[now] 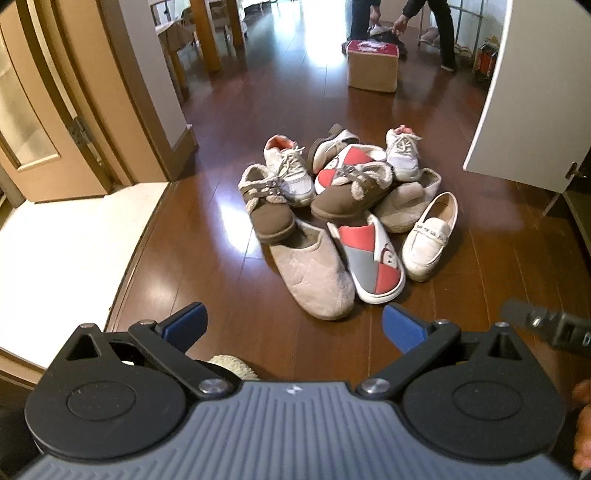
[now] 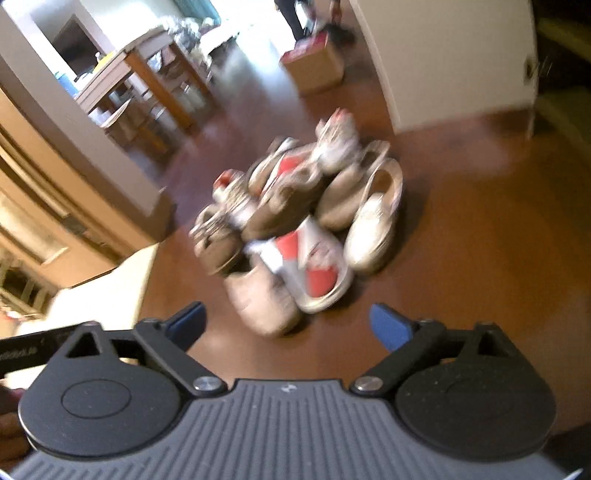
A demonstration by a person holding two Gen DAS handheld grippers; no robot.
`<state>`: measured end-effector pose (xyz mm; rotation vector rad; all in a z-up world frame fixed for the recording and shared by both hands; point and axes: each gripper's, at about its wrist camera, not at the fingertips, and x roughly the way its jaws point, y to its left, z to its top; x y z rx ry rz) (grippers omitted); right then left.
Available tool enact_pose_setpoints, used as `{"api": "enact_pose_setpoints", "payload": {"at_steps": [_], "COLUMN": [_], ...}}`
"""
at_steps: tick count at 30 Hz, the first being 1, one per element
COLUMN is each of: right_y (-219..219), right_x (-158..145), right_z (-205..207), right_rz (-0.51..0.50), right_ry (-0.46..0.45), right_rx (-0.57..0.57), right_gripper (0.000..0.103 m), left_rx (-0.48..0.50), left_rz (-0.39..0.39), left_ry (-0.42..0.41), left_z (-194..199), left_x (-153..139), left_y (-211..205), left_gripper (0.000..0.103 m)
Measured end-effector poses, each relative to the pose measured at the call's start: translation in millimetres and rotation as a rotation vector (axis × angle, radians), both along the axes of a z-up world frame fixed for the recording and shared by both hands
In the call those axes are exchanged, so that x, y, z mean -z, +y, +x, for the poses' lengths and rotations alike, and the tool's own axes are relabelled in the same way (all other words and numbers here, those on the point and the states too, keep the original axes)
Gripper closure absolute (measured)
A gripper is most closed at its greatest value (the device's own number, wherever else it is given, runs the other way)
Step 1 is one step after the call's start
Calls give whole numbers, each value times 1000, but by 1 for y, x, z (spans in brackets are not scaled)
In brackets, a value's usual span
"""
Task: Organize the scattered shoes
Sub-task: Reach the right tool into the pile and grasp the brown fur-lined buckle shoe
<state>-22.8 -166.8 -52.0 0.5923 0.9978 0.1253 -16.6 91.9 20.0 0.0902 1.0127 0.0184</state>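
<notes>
Several shoes lie heaped on the dark wooden floor. Nearest in the left wrist view are a beige quilted slipper (image 1: 312,275), a red, grey and white slipper (image 1: 371,264) and a white loafer (image 1: 430,236). Behind them sit two brown fur-lined shoes (image 1: 267,208), white sneakers (image 1: 291,168) and a grey slipper (image 1: 406,203). My left gripper (image 1: 293,325) hangs open just short of the pile, holding nothing. The right wrist view is blurred; there the same red slipper (image 2: 314,273) and white loafer (image 2: 373,229) lie ahead of my open, empty right gripper (image 2: 288,325).
A cardboard box (image 1: 373,66) stands further down the hall, with a person (image 1: 424,26) bending beside it. An open white door (image 1: 524,92) stands at the right, a wooden door (image 1: 44,110) and white threshold (image 1: 62,254) at the left, a table (image 1: 210,33) beyond.
</notes>
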Motion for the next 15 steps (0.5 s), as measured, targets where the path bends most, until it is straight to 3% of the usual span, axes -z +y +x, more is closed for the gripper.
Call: {"api": "enact_pose_setpoints", "payload": {"at_steps": [4,10,13,15], "right_y": [14,7,4,12], "right_x": [11,42,58,63], "right_z": [15,34,43,60], "right_rz": [82,200,259,242], "right_ry": [31,153,213,228], "right_rx": [-34,1,19,-15], "right_gripper": [21,21,27,29], "left_rx": [-6,-1,10,24], "left_rz": [41,127,168,175], "left_ry": [-6,-9,-6,8], "left_z": [18,49,69,84], "left_x": [-12,-20,-17,-12], "left_y": [15,26,29,32], "left_gripper": [1,1,1,1]}}
